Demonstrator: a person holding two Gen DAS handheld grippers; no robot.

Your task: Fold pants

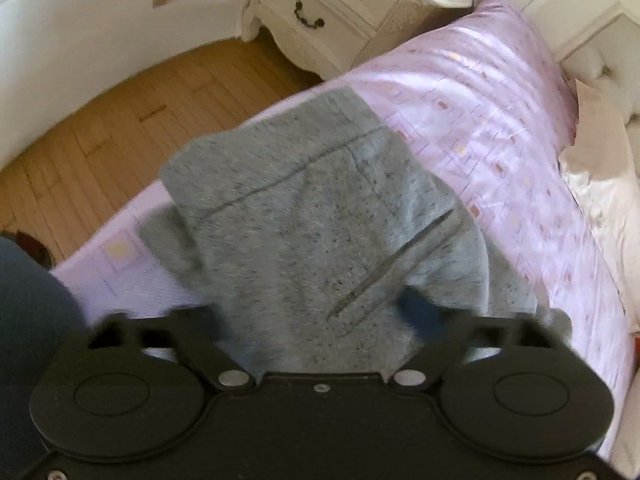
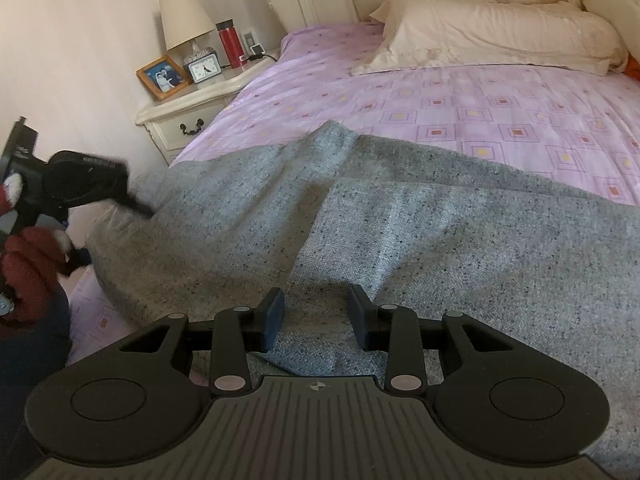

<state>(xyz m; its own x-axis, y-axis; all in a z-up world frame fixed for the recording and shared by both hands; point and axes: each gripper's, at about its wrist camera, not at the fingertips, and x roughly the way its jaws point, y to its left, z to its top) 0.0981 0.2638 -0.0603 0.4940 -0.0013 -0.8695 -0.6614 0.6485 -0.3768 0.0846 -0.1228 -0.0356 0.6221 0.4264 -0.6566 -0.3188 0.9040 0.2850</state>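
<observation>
In the left wrist view, the grey pants (image 1: 312, 208) are seen draped over the left gripper (image 1: 316, 312) and lifted above the lilac bed (image 1: 500, 112); whether its blurred fingers (image 1: 420, 312) are clamped cannot be told. A nightstand (image 1: 340, 12) stands at 12 o'clock.

In the right wrist view, the right gripper (image 2: 316, 316) is held released over the pants (image 2: 460, 232), which are spread on the bed (image 2: 480, 96). At 9 o'clock the left gripper (image 2: 136, 208) meets the cloth edge. A pillow (image 2: 492, 32) lies at 1 o'clock.
</observation>
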